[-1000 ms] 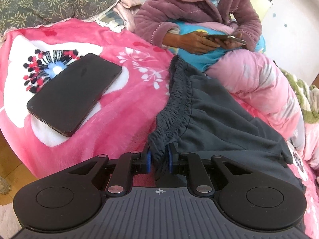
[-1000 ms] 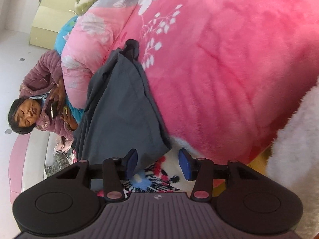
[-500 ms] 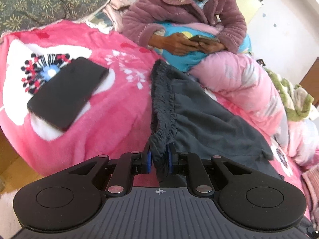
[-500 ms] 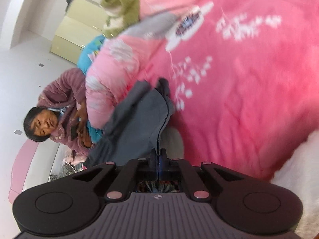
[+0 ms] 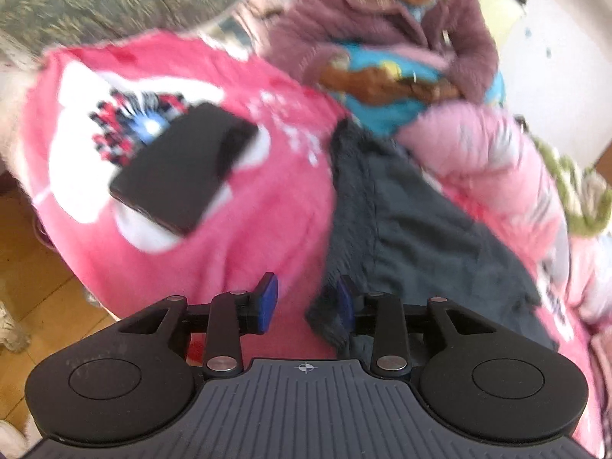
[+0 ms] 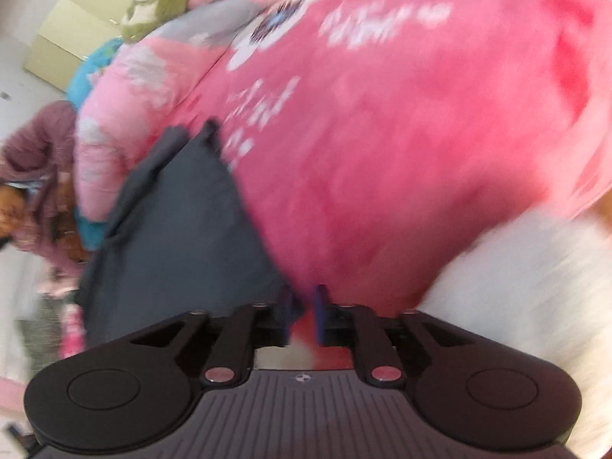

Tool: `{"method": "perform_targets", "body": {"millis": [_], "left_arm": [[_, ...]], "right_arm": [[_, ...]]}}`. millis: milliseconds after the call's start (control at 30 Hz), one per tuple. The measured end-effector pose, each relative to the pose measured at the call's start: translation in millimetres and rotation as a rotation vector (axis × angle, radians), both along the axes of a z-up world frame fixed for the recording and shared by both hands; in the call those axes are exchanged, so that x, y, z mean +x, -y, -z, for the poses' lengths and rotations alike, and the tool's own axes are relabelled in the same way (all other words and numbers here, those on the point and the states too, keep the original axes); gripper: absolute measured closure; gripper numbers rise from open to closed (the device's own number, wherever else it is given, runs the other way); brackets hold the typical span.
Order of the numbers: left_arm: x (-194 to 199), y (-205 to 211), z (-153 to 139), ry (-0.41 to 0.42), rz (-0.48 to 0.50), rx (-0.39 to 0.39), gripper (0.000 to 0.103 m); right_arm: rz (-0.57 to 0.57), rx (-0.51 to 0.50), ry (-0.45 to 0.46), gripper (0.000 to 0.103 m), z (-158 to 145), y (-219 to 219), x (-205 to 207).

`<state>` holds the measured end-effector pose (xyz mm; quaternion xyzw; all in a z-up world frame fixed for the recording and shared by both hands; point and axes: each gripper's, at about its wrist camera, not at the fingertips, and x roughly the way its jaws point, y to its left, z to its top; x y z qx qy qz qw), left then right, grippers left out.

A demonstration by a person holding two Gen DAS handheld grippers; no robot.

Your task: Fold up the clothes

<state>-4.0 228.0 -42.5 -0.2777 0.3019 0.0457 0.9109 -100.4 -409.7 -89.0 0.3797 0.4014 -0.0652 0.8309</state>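
A dark grey garment (image 5: pixel 413 229) with a gathered waistband lies on the pink flowered blanket (image 5: pixel 229 248). My left gripper (image 5: pixel 306 298) is opening just above the near waistband corner. That corner rests against the right pad (image 5: pixel 344 298), and the left pad stands clear of it. In the right wrist view the same garment (image 6: pixel 183 222) stretches away to the left. My right gripper (image 6: pixel 305 306) is opening too, with a narrow gap that shows the pink blanket (image 6: pixel 420 134). The garment's edge touches only its left pad (image 6: pixel 288 306). Both views are motion-blurred.
A black phone (image 5: pixel 183 176) lies on the blanket left of the garment. A person (image 5: pixel 401 38) in a purple robe sits behind it, under a pale pink quilt (image 5: pixel 478 160). The bed's edge and the floor (image 5: pixel 30 267) are at the left. Something white and fluffy (image 6: pixel 516 287) sits at the right.
The left jaws, shut on the waistband before, have parted and let it go. The right jaws closed on the garment's edge half a second ago and have now parted slightly. Both hands have shifted.
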Motion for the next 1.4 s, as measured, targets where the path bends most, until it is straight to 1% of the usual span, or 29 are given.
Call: {"method": "perform_targets", "body": {"millis": [100,167,233,333,367,433,500,533,600,733,800,833,900,967,1000,1067,1167,1233,1333,1400], "left_arm": [[-4,6,-16,0.061,-0.019,0.043,0.07],[2,19,-27,0.103,0.015,0.082,0.07],[16,43,-37,0.132,0.108,0.11,0.069],[41,79,-46,0.15,0.234,0.139,0.069],[52,92,-47,0.155,0.269,0.141,0.069],[72,107,-46,0.151,0.299,0.142,0.069],[92,117,-44,0.148,0.315,0.137,0.069],[103,118,-43,0.142,0.31,0.132,0.069],[128,120,-44,0.117,0.301,0.125,0.069],[164,126,-41,0.087,0.317,0.148,0.069],[183,131,-38,0.079,0.316,0.158,0.069],[191,133,-35,0.08,0.319,0.16,0.069],[208,133,-27,0.085,0.305,0.169,0.069],[224,133,-18,0.088,0.284,0.18,0.069],[231,130,-11,0.081,0.268,0.181,0.069],[243,124,3,0.066,0.237,0.183,0.069],[256,115,18,0.015,0.23,0.153,0.069],[259,113,22,0.011,0.233,0.136,0.069],[261,111,23,0.011,0.231,0.128,0.069],[265,110,24,0.006,0.224,0.115,0.069]], "right_arm": [[-0.003,-0.126,0.069,0.074,-28,3,1],[-0.049,-0.213,0.121,0.073,-46,-6,11],[-0.134,-0.282,0.169,0.07,-61,-22,28],[-0.307,-0.358,0.224,0.067,-70,-66,65],[-0.371,-0.385,0.238,0.066,-68,-81,77],[-0.478,-0.452,0.24,0.066,-59,-109,101],[-0.542,-0.532,0.21,0.066,-44,-124,121],[-0.567,-0.569,0.183,0.066,-36,-126,129],[-0.625,-0.602,0.096,0.064,-19,-124,141],[-0.672,-0.616,0.082,0.06,-41,-117,149],[-0.674,-0.556,0.128,0.057,-64,-109,163],[-0.659,-0.534,0.145,0.054,-71,-105,173],[-0.615,-0.501,0.177,0.04,-86,-100,201],[-0.561,-0.489,0.197,0.039,-92,-98,239],[-0.547,-0.468,0.193,0.039,-90,-95,261],[-0.513,-0.39,0.172,0.039,-81,-89,308],[-0.483,-0.313,0.125,0.039,-59,-83,368],[-0.459,-0.303,0.084,0.04,-38,-85,405],[-0.458,-0.306,0.066,0.042,-15,-94,440],[-0.473,-0.281,0.047,0.048,1,-100,458]]}}
